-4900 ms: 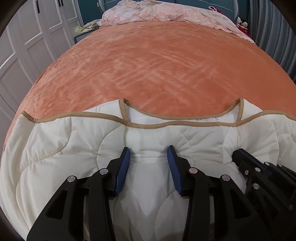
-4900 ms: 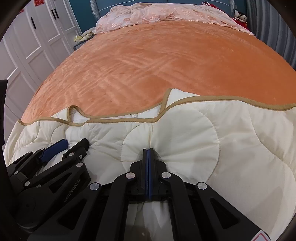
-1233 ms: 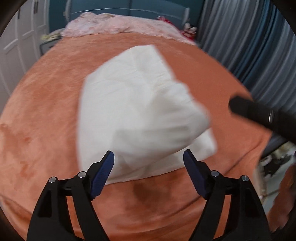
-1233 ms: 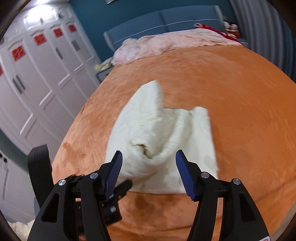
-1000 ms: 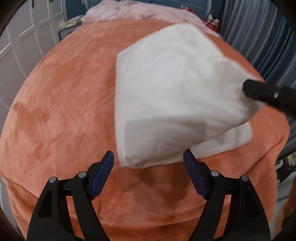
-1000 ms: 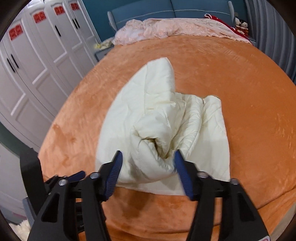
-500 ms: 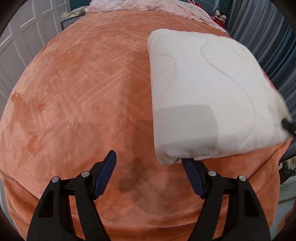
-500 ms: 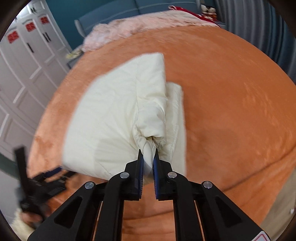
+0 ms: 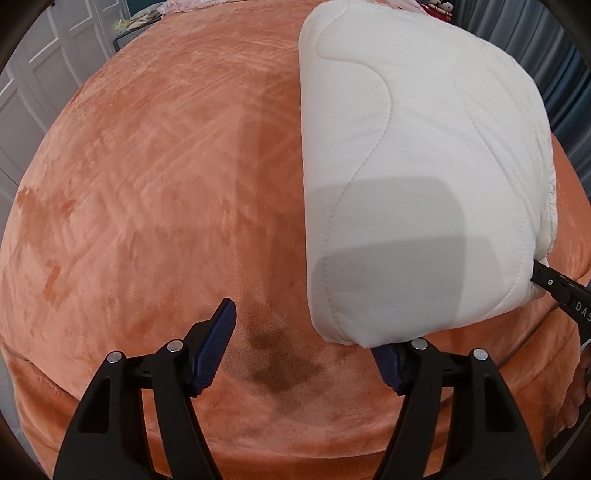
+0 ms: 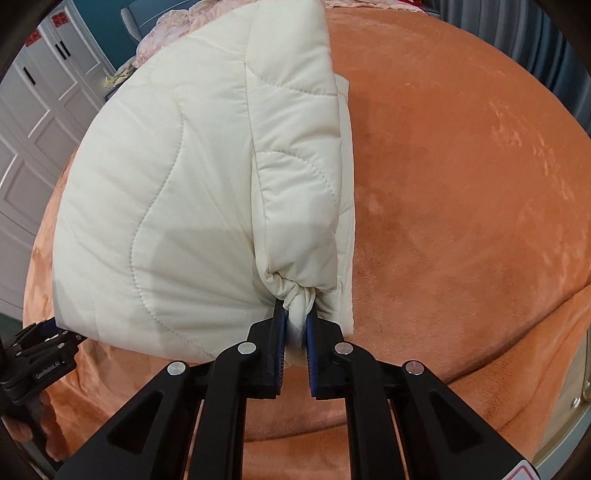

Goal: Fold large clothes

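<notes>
The cream quilted garment (image 9: 406,147) is a thick folded bundle over the orange bedspread (image 9: 147,184). My right gripper (image 10: 295,328) is shut on a bunched edge of the garment (image 10: 166,184), near the bed's front edge. The same gripper enters the left wrist view as a black arm (image 9: 561,291) at the bundle's right corner. My left gripper (image 9: 304,332) points down at the bedspread and its jaws are closing. The bundle's near corner overlaps its right finger (image 9: 388,365), and only bedspread shows between the pads. The right wrist view shows it low at the left (image 10: 40,354).
White wardrobe doors (image 10: 37,110) stand to the left of the bed. Pink bedding (image 10: 166,22) lies at the far end. Grey-blue curtains (image 9: 565,74) hang on the right. The bedspread's front edge (image 10: 480,350) drops away close to both grippers.
My right gripper has shut on the bunched edge and come down with it. The bundle now sits further right and closer in the left wrist view. The left jaws have narrowed a little.
</notes>
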`<state>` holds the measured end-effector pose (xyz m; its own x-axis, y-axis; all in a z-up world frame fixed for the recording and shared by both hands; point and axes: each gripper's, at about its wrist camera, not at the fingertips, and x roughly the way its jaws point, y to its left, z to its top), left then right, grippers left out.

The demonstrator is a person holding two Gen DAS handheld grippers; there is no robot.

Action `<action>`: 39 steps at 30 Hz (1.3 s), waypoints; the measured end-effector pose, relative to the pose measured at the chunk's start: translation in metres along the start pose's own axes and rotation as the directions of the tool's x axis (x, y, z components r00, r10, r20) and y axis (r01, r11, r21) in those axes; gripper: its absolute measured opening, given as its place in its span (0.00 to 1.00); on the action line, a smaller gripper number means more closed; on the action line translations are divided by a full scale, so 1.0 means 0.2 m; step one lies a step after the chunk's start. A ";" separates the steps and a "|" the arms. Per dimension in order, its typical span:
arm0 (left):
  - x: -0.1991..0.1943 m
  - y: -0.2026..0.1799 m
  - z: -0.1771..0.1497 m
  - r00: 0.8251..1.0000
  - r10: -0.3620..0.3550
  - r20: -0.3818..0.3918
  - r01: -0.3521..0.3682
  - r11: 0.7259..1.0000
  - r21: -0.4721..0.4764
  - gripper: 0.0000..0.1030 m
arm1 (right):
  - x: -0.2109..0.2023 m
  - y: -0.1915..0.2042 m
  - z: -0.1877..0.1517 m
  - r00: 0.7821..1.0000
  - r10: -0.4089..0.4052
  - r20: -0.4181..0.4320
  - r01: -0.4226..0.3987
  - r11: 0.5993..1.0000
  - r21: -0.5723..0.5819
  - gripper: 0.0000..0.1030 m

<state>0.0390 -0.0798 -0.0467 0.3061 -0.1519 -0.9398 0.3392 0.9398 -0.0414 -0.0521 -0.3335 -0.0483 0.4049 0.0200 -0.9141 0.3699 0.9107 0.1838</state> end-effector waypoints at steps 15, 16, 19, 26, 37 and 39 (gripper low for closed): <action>-0.26 0.02 -0.01 0.999 -0.021 0.024 0.021 1.000 0.015 0.64 | -0.26 -0.03 -0.03 0.998 0.025 0.058 -0.028 0.998 0.049 0.40; -0.32 0.04 0.00 0.998 -0.036 0.044 0.036 0.999 0.009 0.64 | -0.32 -0.04 -0.03 0.996 0.042 0.077 -0.047 0.997 0.056 0.40; -0.48 0.10 0.06 0.993 -0.040 0.114 0.043 0.999 -0.020 0.65 | -0.46 -0.06 0.02 0.991 0.053 0.120 -0.063 0.995 0.078 0.40; -0.57 0.15 0.50 0.975 -0.035 0.219 0.060 0.992 -0.107 0.66 | -0.55 0.00 0.40 0.960 0.142 0.242 -0.180 0.973 0.142 0.52; -0.20 -0.07 0.87 0.989 -0.064 0.136 0.078 0.992 -0.103 0.67 | -0.08 0.01 0.77 0.986 0.123 0.109 -0.155 0.921 0.359 0.30; -0.12 -0.11 0.88 0.992 -0.070 0.104 0.080 0.992 -0.096 0.67 | -0.04 0.02 0.75 0.987 0.125 0.098 -0.152 0.924 0.351 0.14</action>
<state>0.1804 -0.1512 0.0366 0.3727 -0.2481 -0.8942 0.2757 0.9497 -0.1486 0.0718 -0.3919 0.0136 0.5279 0.0931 -0.8442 0.5736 0.6939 0.4352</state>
